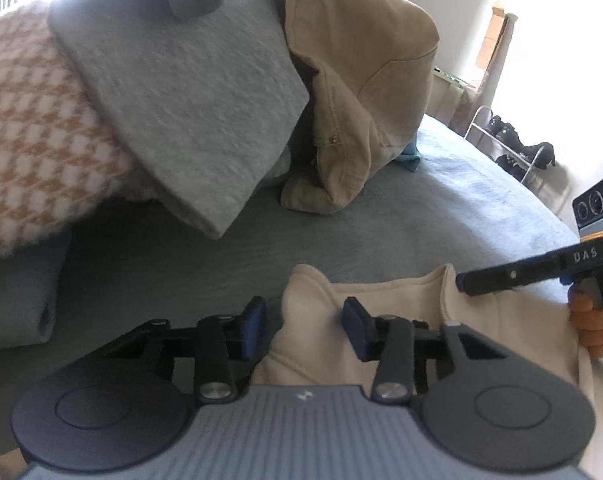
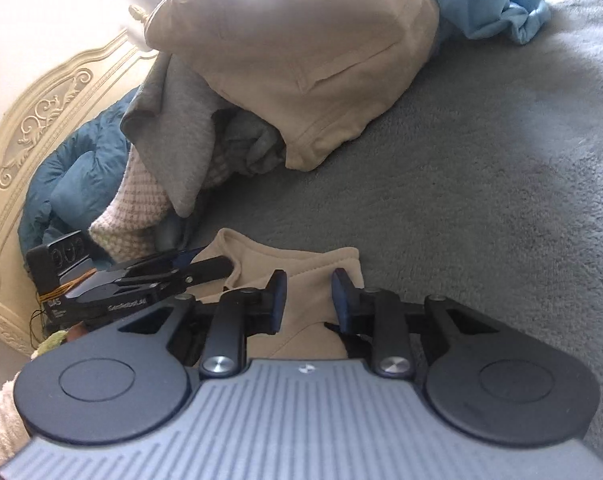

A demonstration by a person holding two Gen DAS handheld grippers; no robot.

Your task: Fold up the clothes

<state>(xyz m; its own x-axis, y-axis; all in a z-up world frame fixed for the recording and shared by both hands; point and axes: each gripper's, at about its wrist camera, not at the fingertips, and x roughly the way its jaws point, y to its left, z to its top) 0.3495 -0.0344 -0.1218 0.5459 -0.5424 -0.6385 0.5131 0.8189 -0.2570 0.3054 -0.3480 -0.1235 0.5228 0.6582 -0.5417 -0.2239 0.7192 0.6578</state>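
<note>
Here the cream garment (image 1: 381,304) lies on the grey-blue bed (image 1: 481,208) at the lower centre of both views, its far edge rumpled just ahead of the two tools. In the left wrist view the left hand-held gripper (image 1: 304,326) has its jaws apart with a raised fold of the cream cloth standing between them; the pads do not press on it. In the right wrist view the right hand-held gripper (image 2: 308,300) also straddles the cream hem, jaws narrowly apart, and I cannot tell whether the pads bite the cloth or merely flank it.

What could go wrong: the left jaws may shut on only a thin ridge of the fold, so the cloth could slip free when lifted. If the two grips land on uneven points of the hem, the fold would likely come out skewed. The tools sit close together, and could knock each other.

Further up, a tan garment (image 1: 361,80) is heaped beside a grey folded piece (image 1: 189,92), which rests on a houndstooth blanket (image 1: 33,140); a light blue garment (image 2: 493,4) lies at the upper right of the right view. No containers are visible.
</note>
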